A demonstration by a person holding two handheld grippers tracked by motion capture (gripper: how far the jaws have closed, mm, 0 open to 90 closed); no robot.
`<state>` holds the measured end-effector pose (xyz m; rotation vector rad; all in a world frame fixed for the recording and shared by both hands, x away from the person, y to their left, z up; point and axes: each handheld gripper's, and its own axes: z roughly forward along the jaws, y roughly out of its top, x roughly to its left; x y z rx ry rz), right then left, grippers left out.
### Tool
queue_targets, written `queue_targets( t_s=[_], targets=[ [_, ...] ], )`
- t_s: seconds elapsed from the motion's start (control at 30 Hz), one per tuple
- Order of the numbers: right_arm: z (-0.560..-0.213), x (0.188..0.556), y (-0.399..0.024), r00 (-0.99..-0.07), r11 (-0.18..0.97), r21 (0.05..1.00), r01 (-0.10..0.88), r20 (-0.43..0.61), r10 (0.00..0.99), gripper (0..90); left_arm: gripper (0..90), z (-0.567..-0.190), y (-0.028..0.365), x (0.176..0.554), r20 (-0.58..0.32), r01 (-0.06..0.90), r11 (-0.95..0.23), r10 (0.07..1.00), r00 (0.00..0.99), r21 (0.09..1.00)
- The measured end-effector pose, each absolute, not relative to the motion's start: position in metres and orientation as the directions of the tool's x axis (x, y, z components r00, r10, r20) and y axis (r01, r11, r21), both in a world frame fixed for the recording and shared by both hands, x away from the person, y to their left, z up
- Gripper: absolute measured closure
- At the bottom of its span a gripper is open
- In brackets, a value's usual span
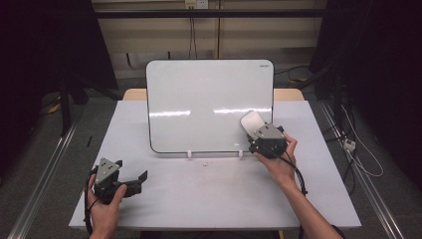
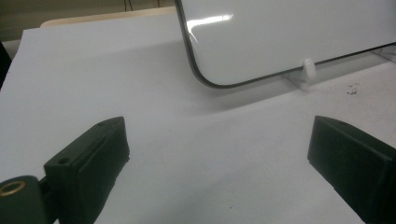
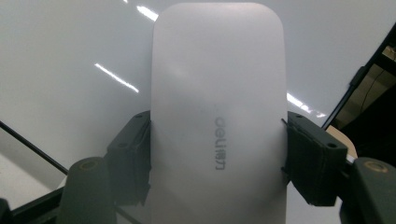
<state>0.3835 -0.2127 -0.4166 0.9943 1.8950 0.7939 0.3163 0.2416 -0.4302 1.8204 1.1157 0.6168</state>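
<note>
Two grippers: right gripper raised, clamping eraser vs whiteboard; left gripper low, jaws wide, empty.

My surface is a pale grey tabletop; a whiteboard stands on it toward the far edge, propped in two small white clips, with a few dark specks near them

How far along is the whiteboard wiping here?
Done: the right tongs are shut on the white eraser, and no marks show on the whiteboard. In hand: the eraser is at the board's lower right. Left: putting the eraser down. The left tongs are open above the table.
</note>
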Motion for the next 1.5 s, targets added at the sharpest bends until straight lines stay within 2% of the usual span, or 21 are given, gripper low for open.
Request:
queue_targets(
  t_s=[0.47,0.77,0.83,0.97,1.5],
  targets=[
    [-0.416,0.386,-0.216,-0.358,0.46,0.812,0.359,-0.335,0.871,28.3,5.2,-0.431,0.241,0.317,-0.039,0.446,-0.196,0.884,0.465,0.874],
    [-0.417,0.387,-0.22,-0.375,0.423,0.823,0.379,-0.281,0.883,14.9,5.2,-0.431,0.24,0.318,-0.042,0.448,-0.194,0.885,0.464,0.873],
    [-0.416,0.387,-0.221,-0.373,0.41,0.832,0.375,-0.269,0.888,8.2,5.2,-0.43,0.24,0.319,-0.041,0.445,-0.195,0.883,0.467,0.874],
    [-0.415,0.387,-0.223,-0.378,0.384,0.84,0.382,-0.238,0.895,5.3,5.2,-0.431,0.24,0.319,-0.041,0.452,-0.195,0.886,0.461,0.871],
    [-0.41,0.383,-0.232,-0.387,0.295,0.857,0.423,-0.123,0.914,4.8,5.2,-0.433,0.244,0.321,-0.054,0.451,-0.187,0.881,0.469,0.873]
  ],
)
